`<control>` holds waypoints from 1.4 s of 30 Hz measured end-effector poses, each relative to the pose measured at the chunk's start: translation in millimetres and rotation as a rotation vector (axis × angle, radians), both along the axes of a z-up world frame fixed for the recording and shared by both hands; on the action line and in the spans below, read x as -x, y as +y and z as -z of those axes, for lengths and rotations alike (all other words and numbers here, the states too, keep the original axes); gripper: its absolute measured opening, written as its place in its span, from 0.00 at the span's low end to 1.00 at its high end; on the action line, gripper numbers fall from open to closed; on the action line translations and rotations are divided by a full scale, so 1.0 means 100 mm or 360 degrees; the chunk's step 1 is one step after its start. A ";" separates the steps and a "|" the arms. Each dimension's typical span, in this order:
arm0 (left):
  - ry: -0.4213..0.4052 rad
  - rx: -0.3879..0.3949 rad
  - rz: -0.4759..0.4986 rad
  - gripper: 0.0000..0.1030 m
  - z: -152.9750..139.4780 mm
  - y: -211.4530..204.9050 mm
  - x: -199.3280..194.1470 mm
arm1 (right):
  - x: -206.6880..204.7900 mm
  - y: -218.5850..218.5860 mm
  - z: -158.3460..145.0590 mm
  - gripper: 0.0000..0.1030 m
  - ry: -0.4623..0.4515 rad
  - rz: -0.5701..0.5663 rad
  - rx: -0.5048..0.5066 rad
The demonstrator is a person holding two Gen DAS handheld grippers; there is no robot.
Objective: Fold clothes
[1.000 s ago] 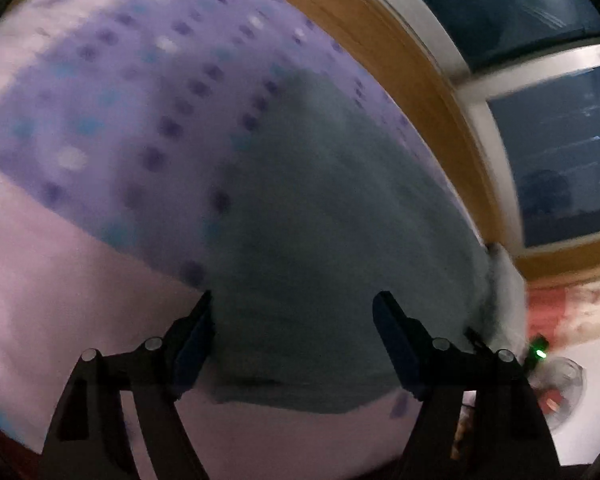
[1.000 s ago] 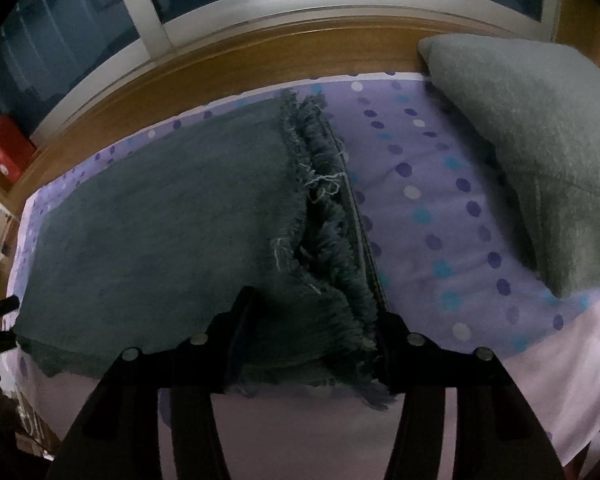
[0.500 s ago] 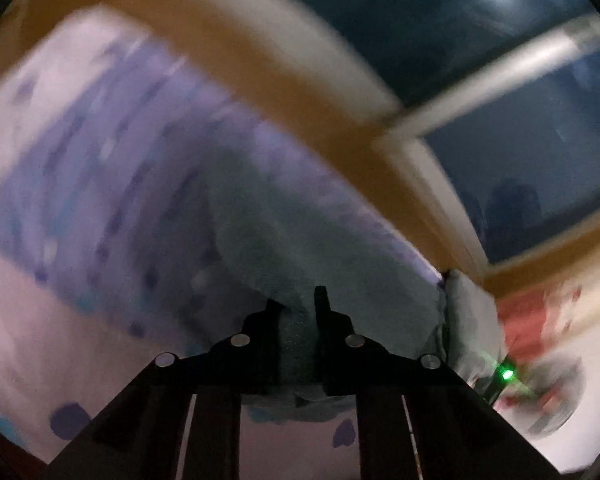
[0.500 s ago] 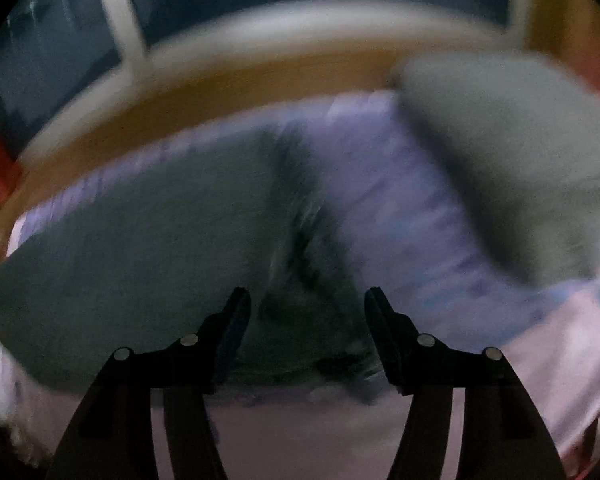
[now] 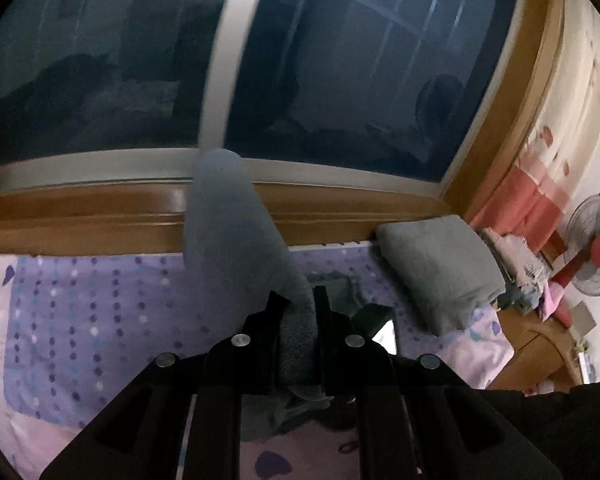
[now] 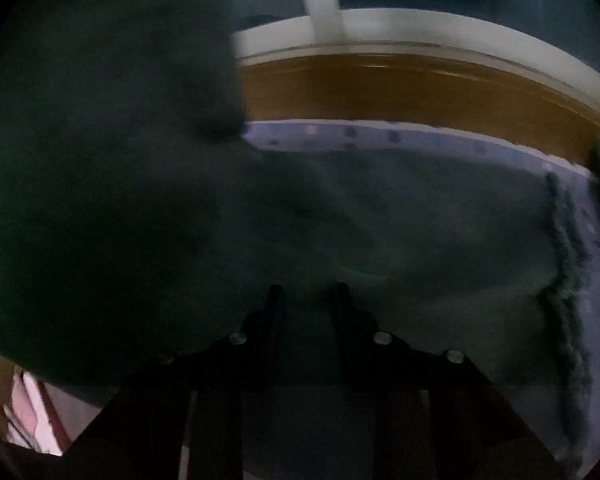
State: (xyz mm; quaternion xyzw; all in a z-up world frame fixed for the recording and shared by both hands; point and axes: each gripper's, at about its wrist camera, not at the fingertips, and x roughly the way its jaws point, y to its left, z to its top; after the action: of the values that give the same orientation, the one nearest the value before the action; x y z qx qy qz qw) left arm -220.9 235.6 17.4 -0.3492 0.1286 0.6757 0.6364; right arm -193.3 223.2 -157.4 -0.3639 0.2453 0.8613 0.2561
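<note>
- Your left gripper [image 5: 298,304] was raised off the bed, fingers nearly together, pinching a fold of the grey cloth [image 5: 236,240] that stood up between them.
- Your right gripper [image 6: 308,300] sat low, fingers drawn close on the same dark cloth [image 6: 380,240], its grip hard to confirm in the gloom.

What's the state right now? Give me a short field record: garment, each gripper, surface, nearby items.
garment: grey-blue cloth, frayed edge at right, partly lifted off the bed
left gripper: shut on the cloth, a fold rising above it
right gripper: fingers close together, cloth between them; dim view, grip looks shut
surface: purple dotted bedsheet
nearby: grey pillow, standing fan, window
</note>
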 end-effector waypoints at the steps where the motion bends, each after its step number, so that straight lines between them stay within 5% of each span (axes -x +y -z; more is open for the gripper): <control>1: 0.0007 0.0000 0.0004 0.12 -0.02 0.04 -0.07 | -0.12 0.05 -0.04 0.26 0.0049 0.0025 0.0039; 6: -0.0027 0.0024 0.0028 0.12 0.09 0.29 -0.37 | -1.00 0.34 -0.34 0.42 0.0270 0.0320 0.0055; 12: -0.0081 0.0094 0.0040 0.11 0.38 0.60 -0.73 | -1.84 0.68 -0.43 0.43 0.0352 0.0614 0.0130; 22: -0.0128 0.0403 0.0061 0.09 1.27 1.17 -1.41 | -2.21 0.76 -0.40 0.43 0.0299 0.0539 0.0111; 24: -0.0213 0.0515 0.0098 0.16 1.48 1.29 -1.48 | -2.24 0.79 -0.37 0.43 0.0302 0.0534 0.0121; 26: -0.0320 0.0629 0.0231 0.47 1.67 1.36 -1.58 | -2.26 0.80 -0.38 0.43 0.0306 0.0525 0.0139; 27: -0.0352 0.0636 0.0301 0.53 1.69 1.34 -1.62 | -2.26 0.81 -0.38 0.42 0.0302 0.0522 0.0148; 28: -0.0377 0.0578 0.0389 0.71 1.62 1.27 -1.68 | -2.25 0.82 -0.37 0.50 0.0298 0.0527 0.0161; 29: -0.0365 0.0500 0.0471 0.79 1.48 1.15 -1.72 | -2.23 0.86 -0.35 0.56 0.0328 0.0511 0.0197; 30: -0.0334 0.0434 0.0543 0.79 1.33 1.04 -1.77 | -2.22 0.89 -0.34 0.71 0.0366 0.0495 0.0235; 32: -0.0227 0.0228 0.0611 0.80 0.98 0.74 -1.77 | -2.21 0.95 -0.35 0.77 0.0479 0.0482 0.0315; 35: -0.0160 -0.0061 0.0427 0.85 0.62 0.28 -1.40 | -2.06 0.99 -0.39 0.77 0.0474 0.0433 0.0323; 38: -0.0201 -0.0014 0.0045 0.85 0.72 0.11 -0.80 | -1.80 0.99 -0.33 0.77 0.0395 0.0363 0.0354; 42: -0.0459 -0.0006 -0.0447 0.85 1.14 -0.10 -0.01 | -1.39 1.00 -0.08 0.77 0.0267 0.0227 0.0600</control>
State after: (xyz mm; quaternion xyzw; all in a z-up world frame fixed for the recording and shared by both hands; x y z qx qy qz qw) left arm -220.2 225.4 -96.9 -0.4557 -0.0152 0.7010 0.5483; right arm -54.5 323.3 -149.2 -0.3141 0.4477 0.8071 0.2225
